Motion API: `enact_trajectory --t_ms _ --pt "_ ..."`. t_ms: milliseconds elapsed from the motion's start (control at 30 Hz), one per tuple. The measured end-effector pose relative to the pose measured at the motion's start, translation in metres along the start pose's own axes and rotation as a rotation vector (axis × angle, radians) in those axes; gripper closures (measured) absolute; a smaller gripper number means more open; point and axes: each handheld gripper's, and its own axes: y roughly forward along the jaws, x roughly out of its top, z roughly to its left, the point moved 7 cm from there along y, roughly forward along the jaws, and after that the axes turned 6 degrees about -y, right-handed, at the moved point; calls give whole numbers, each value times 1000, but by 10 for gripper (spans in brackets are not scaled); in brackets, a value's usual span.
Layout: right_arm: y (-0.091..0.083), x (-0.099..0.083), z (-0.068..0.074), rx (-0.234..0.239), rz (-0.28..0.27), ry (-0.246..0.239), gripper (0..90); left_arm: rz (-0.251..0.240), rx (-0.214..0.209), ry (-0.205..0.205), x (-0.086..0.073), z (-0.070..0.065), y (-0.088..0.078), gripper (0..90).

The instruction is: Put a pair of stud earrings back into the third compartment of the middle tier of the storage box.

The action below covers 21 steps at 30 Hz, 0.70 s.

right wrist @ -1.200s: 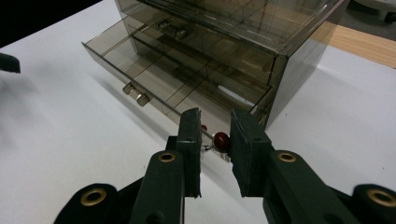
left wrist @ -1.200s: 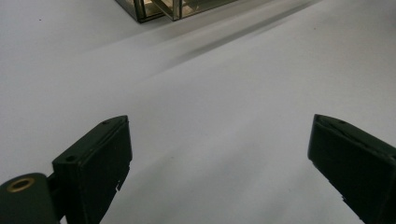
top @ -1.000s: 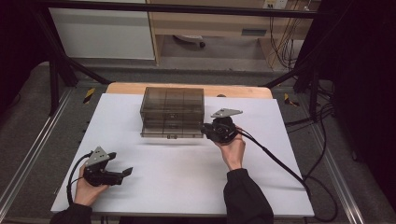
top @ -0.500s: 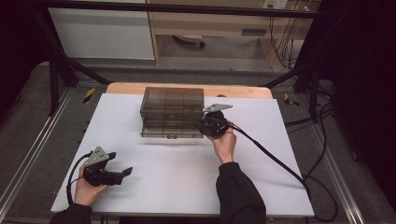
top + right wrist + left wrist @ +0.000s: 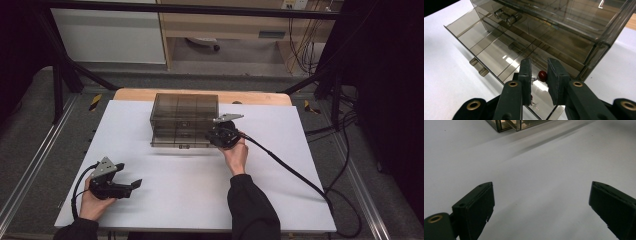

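Observation:
A smoky see-through drawer cabinet [image 5: 184, 120] stands at the table's back middle. Its bottom drawer [image 5: 486, 50] is pulled out a little. My right gripper [image 5: 214, 136] is at the cabinet's front right corner, held over the open drawer. In the right gripper view its jaws [image 5: 540, 61] stand close together, and a small red bead with a metal pin [image 5: 542, 75] spans the narrow gap between them, above the drawer floor. My left gripper [image 5: 134, 184] rests near the table's front left with its jaws wide apart. Nothing but white tabletop lies between its fingertips [image 5: 541, 185].
The white table top [image 5: 280, 150] spreads out from the cabinet. The right gripper's black cable [image 5: 300, 175] trails off to the right edge. A wooden strip [image 5: 250, 97] runs behind the cabinet. Upper drawers with handles [image 5: 505, 15] are closed.
My right gripper has moved left and slightly back, from beside the cabinet's right corner to over the open bottom drawer. The left gripper has stayed put.

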Motion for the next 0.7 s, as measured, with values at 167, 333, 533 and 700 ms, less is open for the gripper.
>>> enact_trajectory --t_ms 167,333,533,700 --pt "4 -3 1 8 10 3 735 -1 0 0 0 0 0 60" --pt "2 -2 1 13 3 3 695 -1 0 0 0 0 0 60" --pt "-8 3 2 12 -14 -8 628 -2 0 0 0 0 0 60" --pt "-20 8 7 18 -27 -26 480 -1 1 0 0 0 0 60"
